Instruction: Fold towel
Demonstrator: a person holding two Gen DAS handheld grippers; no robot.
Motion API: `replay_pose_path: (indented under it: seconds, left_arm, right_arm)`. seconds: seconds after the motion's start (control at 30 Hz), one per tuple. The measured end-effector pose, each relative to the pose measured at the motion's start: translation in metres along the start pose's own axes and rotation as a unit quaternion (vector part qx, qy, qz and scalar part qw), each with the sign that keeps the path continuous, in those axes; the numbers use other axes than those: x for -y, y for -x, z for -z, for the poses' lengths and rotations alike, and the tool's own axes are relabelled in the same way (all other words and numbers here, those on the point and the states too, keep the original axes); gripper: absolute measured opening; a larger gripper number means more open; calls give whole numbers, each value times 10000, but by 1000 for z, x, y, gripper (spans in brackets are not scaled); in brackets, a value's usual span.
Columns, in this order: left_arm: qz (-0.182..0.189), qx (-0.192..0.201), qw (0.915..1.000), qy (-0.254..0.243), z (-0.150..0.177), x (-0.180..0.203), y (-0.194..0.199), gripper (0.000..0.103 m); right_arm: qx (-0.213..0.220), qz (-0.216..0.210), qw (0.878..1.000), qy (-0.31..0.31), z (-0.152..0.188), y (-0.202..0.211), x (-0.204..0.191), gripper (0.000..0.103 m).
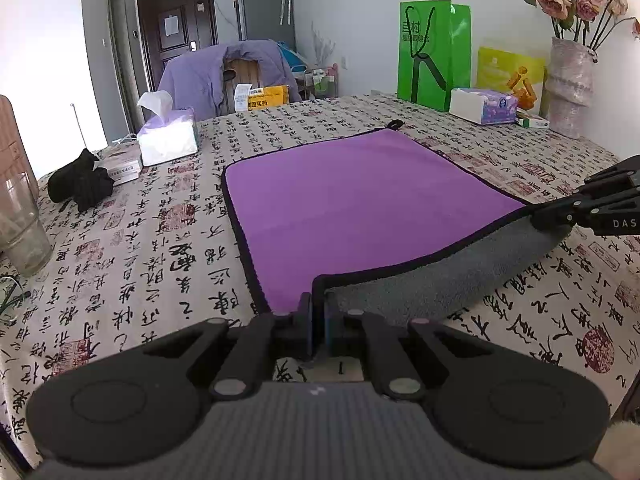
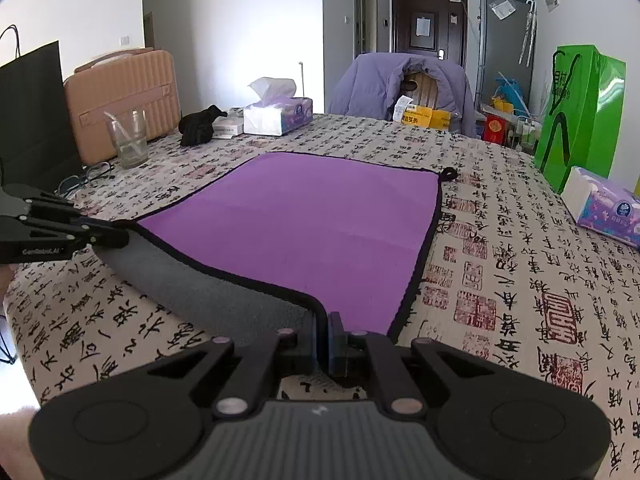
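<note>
A purple towel [image 1: 352, 200] with black trim and a grey underside lies spread on the calligraphy-print tablecloth [image 1: 132, 248]. My left gripper [image 1: 319, 312] is shut on the towel's near left corner and lifts it, so the grey underside shows. My right gripper [image 2: 323, 330] is shut on the near right corner of the towel [image 2: 304, 224]. Each gripper shows in the other's view: the right gripper [image 1: 540, 216] at the right edge, the left gripper [image 2: 120, 236] at the left edge. The near edge hangs raised between them.
A tissue box [image 1: 168, 136], a black cloth bundle [image 1: 80, 184] and a glass [image 1: 20, 228] stand at the left. A green bag [image 1: 432, 52], another tissue box [image 1: 484, 106] and a vase [image 1: 568, 84] stand at the far right. A chair with a purple jacket [image 2: 400, 88] stands behind the table.
</note>
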State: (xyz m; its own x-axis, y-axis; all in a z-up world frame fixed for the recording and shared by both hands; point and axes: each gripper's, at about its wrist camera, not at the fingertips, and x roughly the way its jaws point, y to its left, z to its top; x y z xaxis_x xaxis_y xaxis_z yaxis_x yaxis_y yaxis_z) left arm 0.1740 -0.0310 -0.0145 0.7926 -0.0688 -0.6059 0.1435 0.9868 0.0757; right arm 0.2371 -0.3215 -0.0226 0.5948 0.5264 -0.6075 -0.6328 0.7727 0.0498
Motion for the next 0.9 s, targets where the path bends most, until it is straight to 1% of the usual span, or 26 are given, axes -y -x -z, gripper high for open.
replay_pose_path:
  seconds: [0.57,0.9]
  left_arm:
    - [-227,262,9992,-220,-13,4,1,6]
    - [-294,345,9985,-319,-26,-1,-6,6]
  right_arm:
    - [175,141,9997,50,-11,2,1,5]
    - [233,207,9995,61,-25,-2,6,5]
